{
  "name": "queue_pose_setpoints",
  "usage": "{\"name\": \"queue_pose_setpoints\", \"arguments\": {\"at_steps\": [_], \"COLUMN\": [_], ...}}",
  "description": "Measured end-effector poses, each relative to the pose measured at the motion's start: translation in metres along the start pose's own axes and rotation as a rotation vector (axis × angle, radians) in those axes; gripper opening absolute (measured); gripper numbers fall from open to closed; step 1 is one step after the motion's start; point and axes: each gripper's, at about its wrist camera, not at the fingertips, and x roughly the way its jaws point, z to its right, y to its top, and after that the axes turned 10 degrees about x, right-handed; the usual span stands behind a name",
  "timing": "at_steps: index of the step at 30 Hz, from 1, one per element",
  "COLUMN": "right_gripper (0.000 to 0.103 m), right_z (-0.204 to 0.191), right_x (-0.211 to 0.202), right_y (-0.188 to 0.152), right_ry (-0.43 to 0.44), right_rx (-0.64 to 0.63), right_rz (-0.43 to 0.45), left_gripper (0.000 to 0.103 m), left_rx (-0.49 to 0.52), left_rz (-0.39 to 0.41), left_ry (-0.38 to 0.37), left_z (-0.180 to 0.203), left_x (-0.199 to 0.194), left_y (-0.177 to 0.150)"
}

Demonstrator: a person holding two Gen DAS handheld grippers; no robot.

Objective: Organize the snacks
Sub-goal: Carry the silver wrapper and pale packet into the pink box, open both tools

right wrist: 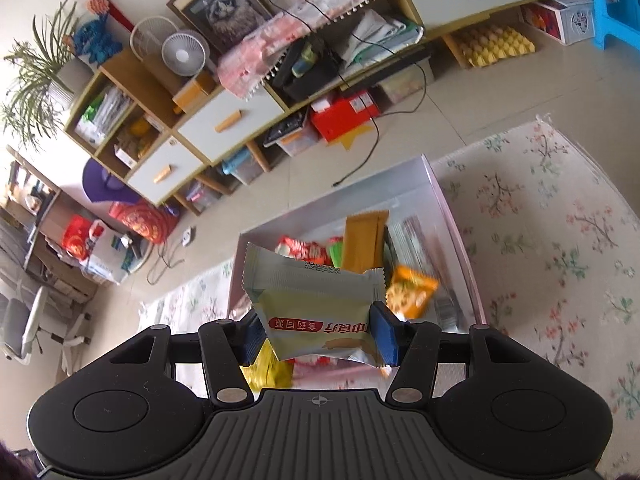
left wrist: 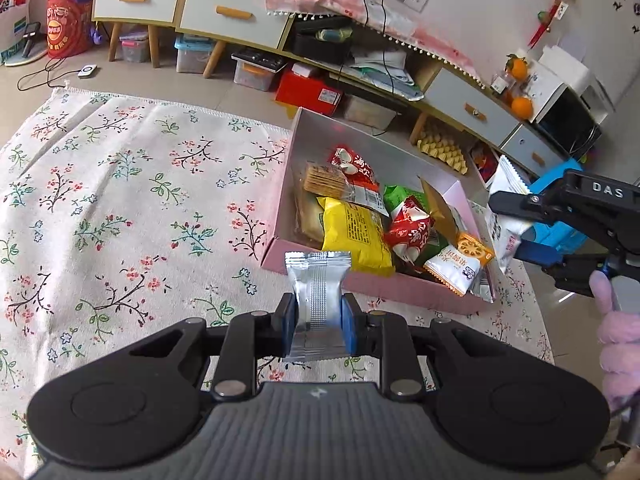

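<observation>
A pink box (left wrist: 360,284) holds several snack packets, among them a yellow packet (left wrist: 356,232) and red-and-white ones (left wrist: 408,228). My left gripper (left wrist: 319,320) is shut on a silver foil packet (left wrist: 318,280), held just in front of the box's near wall. My right gripper (right wrist: 318,334) is shut on a pale green packet with a red label (right wrist: 316,304), held above the box (right wrist: 452,216). The right gripper also shows in the left wrist view (left wrist: 516,224) at the box's right end, with its white packet (left wrist: 506,200).
The box stands on a floral cloth (left wrist: 120,208) at its far edge. Beyond it are tiled floor, a long low cabinet (left wrist: 224,12) with drawers, storage bins, a red box (left wrist: 308,90) and cables. A blue stool (left wrist: 560,236) stands at the right.
</observation>
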Motion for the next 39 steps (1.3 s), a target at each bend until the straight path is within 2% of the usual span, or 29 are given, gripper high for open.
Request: {"name": "queue_pose_setpoints", "arguments": {"at_steps": [9,17,25,27,30,32,39], "right_gripper": [0.055,0.054,0.058,0.07,0.076,0.078,0.08], "right_z": [0.009,0.016,0.028,0.028,0.027,0.029,0.025], "right_x": [0.021,0.033,0.035,0.031,0.026,0.022,0.017], "right_y": [0.019,0.027,0.029,0.027,0.025,0.024,0.016], "right_ry": [0.058,0.04,0.025,0.015,0.014,0.018,-0.021], "right_rx": [0.01,0.014,0.051,0.051,0.059,0.076,0.03], "right_rz": [0.055,0.13,0.098,0.087,0.075,0.067,0.056], "left_gripper": [0.022,0.022,0.022,0.022,0.022,0.022,0.022], "left_rx": [-0.025,-0.015,-0.018,-0.009,-0.017,-0.035,0.039], "left_rz": [0.007,0.008,0.012,0.013,0.029,0.038,0.082], "left_ry": [-0.019,-0.023,-0.026,-0.026,-0.017,-0.033,-0.033], "left_z": [0.0,0.001,0.001,0.003,0.005,0.007,0.028], "left_x": [0.003,0.003,0.004,0.004,0.004,0.004,0.019], "left_y": [-0.001,-0.001,0.002,0.005,0.014,0.023,0.057]}}
